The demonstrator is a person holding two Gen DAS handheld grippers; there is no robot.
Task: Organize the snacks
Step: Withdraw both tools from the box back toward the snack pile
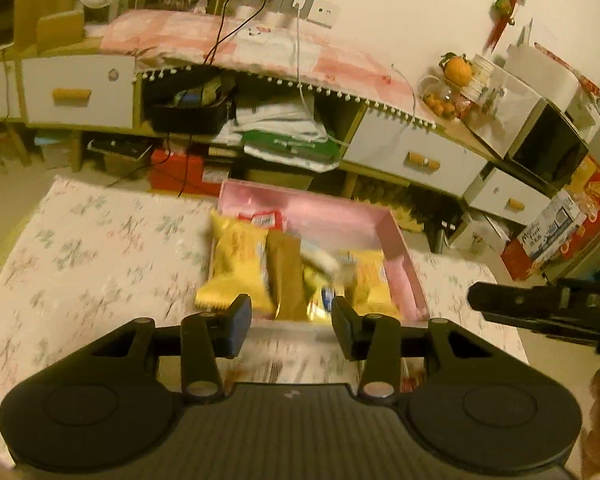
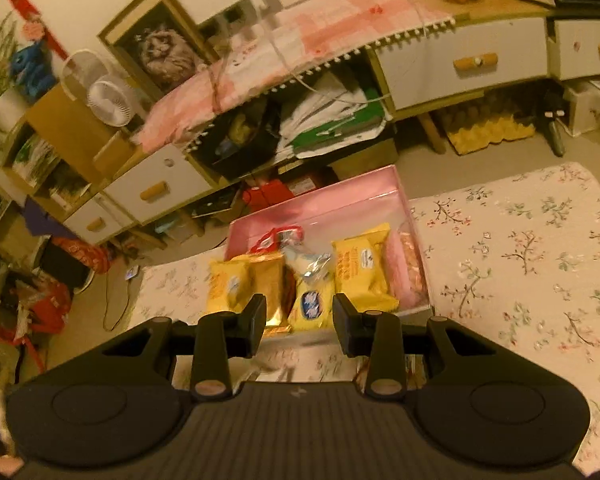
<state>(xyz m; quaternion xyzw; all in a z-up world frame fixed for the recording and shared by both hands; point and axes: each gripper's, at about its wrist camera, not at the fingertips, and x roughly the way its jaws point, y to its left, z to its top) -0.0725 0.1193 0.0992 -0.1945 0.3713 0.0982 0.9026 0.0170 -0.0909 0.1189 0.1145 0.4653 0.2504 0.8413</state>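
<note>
A pink box (image 1: pixel 396 240) (image 2: pixel 316 204) sits on a floral-covered table and holds several snack packs. Yellow packs (image 1: pixel 238 264) (image 2: pixel 362 264), a brown-gold pack (image 1: pixel 286 276) (image 2: pixel 270 280), a clear-white wrapper (image 1: pixel 320 260) (image 2: pixel 310 262) and a red-white pack (image 1: pixel 262 220) (image 2: pixel 278 238) lie in it. My left gripper (image 1: pixel 291 322) is open and empty, just in front of the box's near edge. My right gripper (image 2: pixel 300 322) is open and empty at the same near edge. The right gripper's side also shows in the left wrist view (image 1: pixel 540 308).
The floral tablecloth (image 1: pixel 92 248) (image 2: pixel 532 264) spreads to both sides of the box. Behind stands a low cabinet with white drawers (image 1: pixel 412 156) (image 2: pixel 460 60), cables, clothes, a fan (image 2: pixel 110 104) and a fruit bowl (image 1: pixel 448 96). Boxes lie on the floor.
</note>
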